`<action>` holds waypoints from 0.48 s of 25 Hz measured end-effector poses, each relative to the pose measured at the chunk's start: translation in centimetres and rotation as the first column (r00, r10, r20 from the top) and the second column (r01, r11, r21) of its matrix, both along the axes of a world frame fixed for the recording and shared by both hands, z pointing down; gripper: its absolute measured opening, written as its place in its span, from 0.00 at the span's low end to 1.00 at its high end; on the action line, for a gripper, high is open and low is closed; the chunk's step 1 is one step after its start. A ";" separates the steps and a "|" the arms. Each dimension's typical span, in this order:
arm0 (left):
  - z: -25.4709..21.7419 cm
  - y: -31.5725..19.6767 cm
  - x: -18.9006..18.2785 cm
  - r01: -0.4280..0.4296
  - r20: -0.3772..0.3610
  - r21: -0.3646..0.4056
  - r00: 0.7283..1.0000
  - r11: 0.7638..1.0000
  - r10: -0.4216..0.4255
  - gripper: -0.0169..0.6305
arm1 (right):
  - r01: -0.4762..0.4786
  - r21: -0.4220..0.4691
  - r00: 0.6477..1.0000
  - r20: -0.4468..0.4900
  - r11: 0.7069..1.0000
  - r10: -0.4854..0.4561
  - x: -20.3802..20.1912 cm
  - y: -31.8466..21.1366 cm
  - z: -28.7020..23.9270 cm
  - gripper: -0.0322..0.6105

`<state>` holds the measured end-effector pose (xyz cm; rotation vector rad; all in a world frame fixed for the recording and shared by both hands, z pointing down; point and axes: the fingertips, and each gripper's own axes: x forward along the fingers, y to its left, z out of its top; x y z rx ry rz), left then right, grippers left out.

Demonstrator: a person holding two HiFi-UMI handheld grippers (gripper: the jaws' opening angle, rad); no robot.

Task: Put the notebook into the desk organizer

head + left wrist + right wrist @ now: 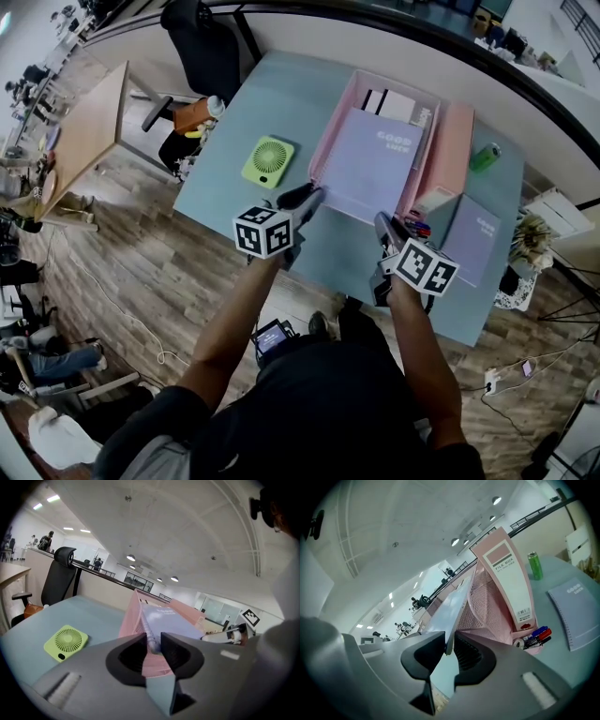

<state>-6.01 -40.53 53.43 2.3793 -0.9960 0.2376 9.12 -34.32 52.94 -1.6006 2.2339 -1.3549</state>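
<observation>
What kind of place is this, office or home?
Most likely an open-plan office: a swivel office chair behind the blue-grey desk, a pink desk organizer with a file box, and a wooden desk alongside.

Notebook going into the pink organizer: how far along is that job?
Done: the purple notebook is picked up, pinched at its spiral edge by the left gripper and at the opposite edge by the right gripper. In hand: it is held tilted at the mouth of the pink organizer, apparently partly between its walls. Left: slide it fully in and let go.
</observation>
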 end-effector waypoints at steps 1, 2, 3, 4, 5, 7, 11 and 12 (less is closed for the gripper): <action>-0.1 0.2 0.0 0.001 0.015 0.013 1.000 1.000 -0.001 0.26 | -0.006 0.004 1.000 -0.013 1.000 0.006 0.1 0.1 -0.2 0.14; -0.3 0.4 0.1 0.000 0.027 0.025 1.000 1.000 0.000 0.25 | -0.008 0.009 1.000 -0.029 1.000 0.009 0.2 0.2 -0.4 0.13; -0.4 0.6 0.1 -0.002 0.039 0.038 0.999 0.999 0.001 0.25 | -0.005 0.016 0.999 -0.041 1.000 0.006 0.2 0.3 -0.5 0.13; -0.7 0.8 0.1 -0.005 0.052 0.051 0.999 0.999 0.002 0.25 | -0.001 0.023 0.999 -0.053 1.000 0.002 0.2 0.4 -0.7 0.13; -0.9 1.0 0.0 -0.008 0.065 0.066 0.998 0.998 0.003 0.25 | 0.004 0.030 0.998 -0.065 1.000 -0.002 0.1 0.6 -0.8 0.12; -1.3 1.5 -0.1 -0.013 0.092 0.091 0.996 0.996 0.004 0.25 | 0.014 0.041 0.996 -0.088 0.999 -0.010 -0.2 1.0 -1.1 0.12; -1.6 2.2 -0.4 -0.019 0.116 0.114 0.993 0.993 0.006 0.25 | 0.030 0.056 0.992 -0.125 0.998 -0.023 -0.9 1.7 -1.2 0.12; -1.7 2.4 -0.5 -0.021 0.118 0.118 0.993 0.993 0.007 0.25 | 0.035 0.061 0.990 -0.136 0.998 -0.026 -1.1 2.0 -1.3 0.12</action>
